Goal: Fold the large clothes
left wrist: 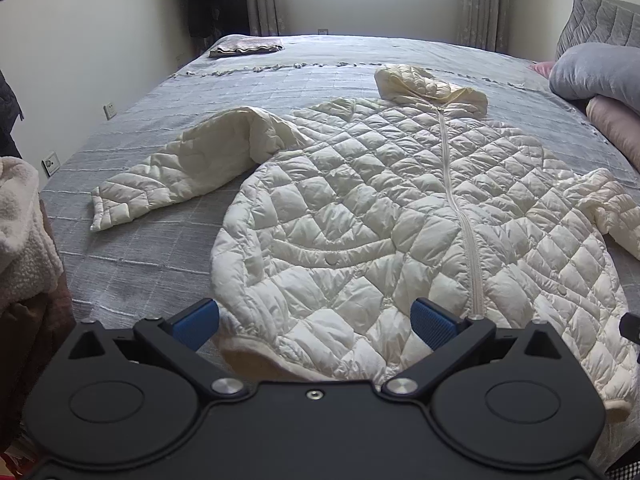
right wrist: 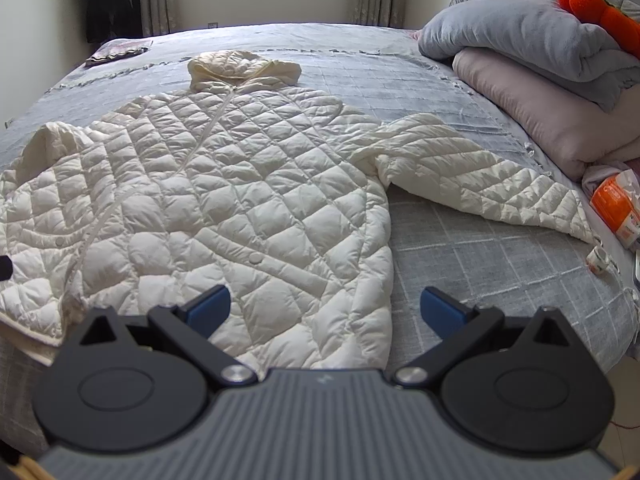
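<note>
Both grippers, left (left wrist: pixel 316 322) and right (right wrist: pixel 326 310), hang wide open and empty over the near hem of the cream quilted jacket (left wrist: pixel 400 208) spread flat on the grey bed (left wrist: pixel 132 248)

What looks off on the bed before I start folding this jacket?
The white quilted jacket lies flat and zipped, though its hood is bunched. An orange packet and a small bottle sit by the right sleeve's cuff and could get in the way. Nothing looks spilled or damaged.
</note>
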`<state>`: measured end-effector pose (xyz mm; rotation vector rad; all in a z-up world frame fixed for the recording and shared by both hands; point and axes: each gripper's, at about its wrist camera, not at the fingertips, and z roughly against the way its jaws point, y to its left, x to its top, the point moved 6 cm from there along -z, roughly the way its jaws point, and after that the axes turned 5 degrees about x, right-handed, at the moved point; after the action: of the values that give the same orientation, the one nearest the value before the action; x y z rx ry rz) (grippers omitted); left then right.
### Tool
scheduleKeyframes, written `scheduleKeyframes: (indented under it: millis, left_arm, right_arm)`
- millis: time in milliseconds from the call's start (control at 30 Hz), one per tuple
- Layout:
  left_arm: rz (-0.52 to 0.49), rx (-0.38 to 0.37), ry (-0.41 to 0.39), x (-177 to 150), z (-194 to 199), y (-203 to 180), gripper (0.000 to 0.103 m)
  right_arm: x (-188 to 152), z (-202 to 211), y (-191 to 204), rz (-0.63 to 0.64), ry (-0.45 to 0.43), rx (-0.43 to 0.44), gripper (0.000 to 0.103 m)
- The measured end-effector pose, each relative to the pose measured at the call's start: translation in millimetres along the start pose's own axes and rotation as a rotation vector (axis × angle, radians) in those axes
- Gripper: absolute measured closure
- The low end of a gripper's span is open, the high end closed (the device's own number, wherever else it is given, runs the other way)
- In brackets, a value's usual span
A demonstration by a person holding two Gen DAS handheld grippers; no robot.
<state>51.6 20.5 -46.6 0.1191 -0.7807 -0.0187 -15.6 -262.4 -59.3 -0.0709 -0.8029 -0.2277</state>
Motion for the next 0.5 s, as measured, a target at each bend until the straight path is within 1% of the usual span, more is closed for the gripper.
scheduleKeyframes:
  millis: [133,200,233,300,367,500]
  left_arm:
    - [0.005,0.036,-0.027,5,-7,13,0.000]
    - [-0.033,0.057,-0.086,9,-14,22,0.000]
    - [-0.060,0.074,-0.097,11,-17,25,0.000]
    - [-0.074,0.094,-0.080,17,-28,38,0.000]
    - [-0.042,0.061,-0.061,21,-37,51,0.000]
    - [0.041,-0.070,0.064,19,-59,69,0.000]
  right_arm:
    - [-1,-10,-7,0.012,0.013,0.002,0.000]
    - [-2,-19,-14,0.030,0.023,-0.001,0.000]
    - [-4,-24,-18,0.036,0.034,-0.001,0.000]
    - [-7,-34,-27,0.023,0.062,0.009,0.000]
    - [-9,-43,-36,-0.024,0.092,0.025,0.000]
    - [-17,-58,-46,-0.123,0.159,0.086,0.000]
